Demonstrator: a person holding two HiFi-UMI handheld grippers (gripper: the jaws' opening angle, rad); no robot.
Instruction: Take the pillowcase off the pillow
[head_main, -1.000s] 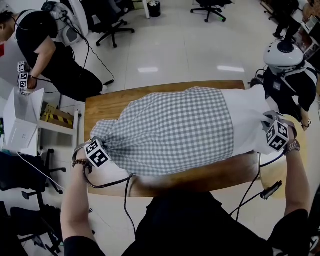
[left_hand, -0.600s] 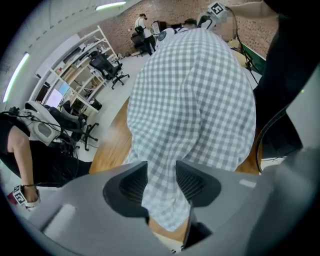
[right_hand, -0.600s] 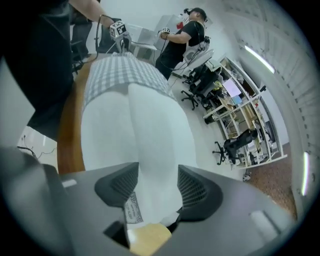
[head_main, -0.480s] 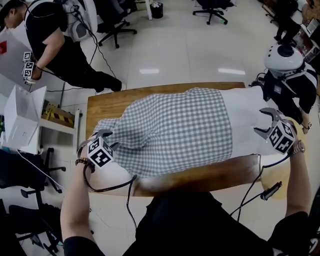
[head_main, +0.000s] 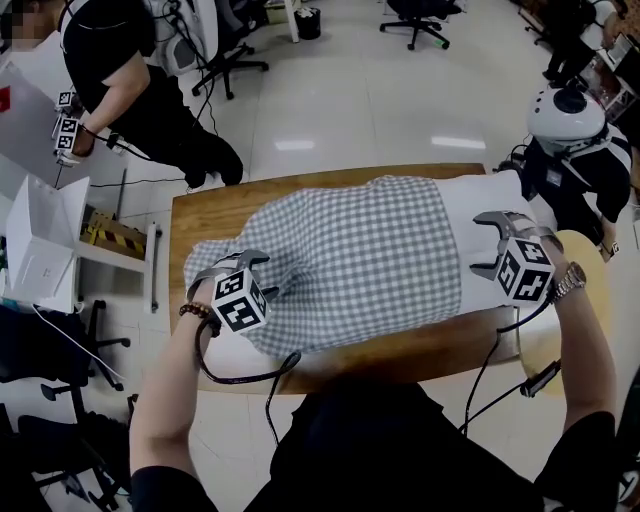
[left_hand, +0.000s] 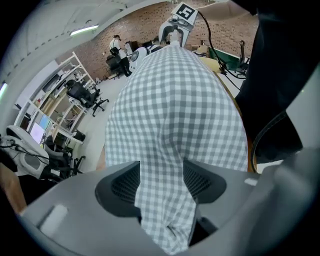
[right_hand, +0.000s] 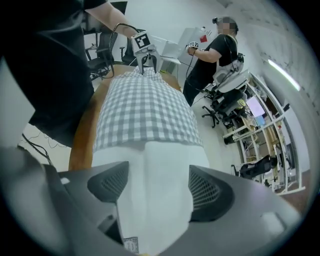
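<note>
A pillow lies lengthwise on the wooden table (head_main: 210, 215). A grey-and-white checked pillowcase (head_main: 350, 260) covers most of it, and the bare white pillow (head_main: 490, 195) sticks out at the right end. My left gripper (head_main: 232, 262) hovers over the pillowcase's left end. Its jaws have just been opening, and a loose ridge of checked pillowcase (left_hand: 175, 100) still runs between the left gripper (left_hand: 161, 175) pads. My right gripper (head_main: 478, 242) is over the white end. Its jaws have also just been opening, and the white pillow (right_hand: 155, 160) bulges between the right gripper (right_hand: 157, 185) pads.
A person (head_main: 130, 80) with their own grippers stands beyond the table's far left, next to a white box (head_main: 40, 240). A white helmet-shaped thing (head_main: 568, 105) is at the far right. Office chairs (head_main: 225, 50) stand on the tiled floor behind. Cables hang from both grippers.
Both grippers have opened, the left letting go of the pillowcase end, the right of the pillow end. Each has risen and moved inward along the pillow. The person at back left shifted.
</note>
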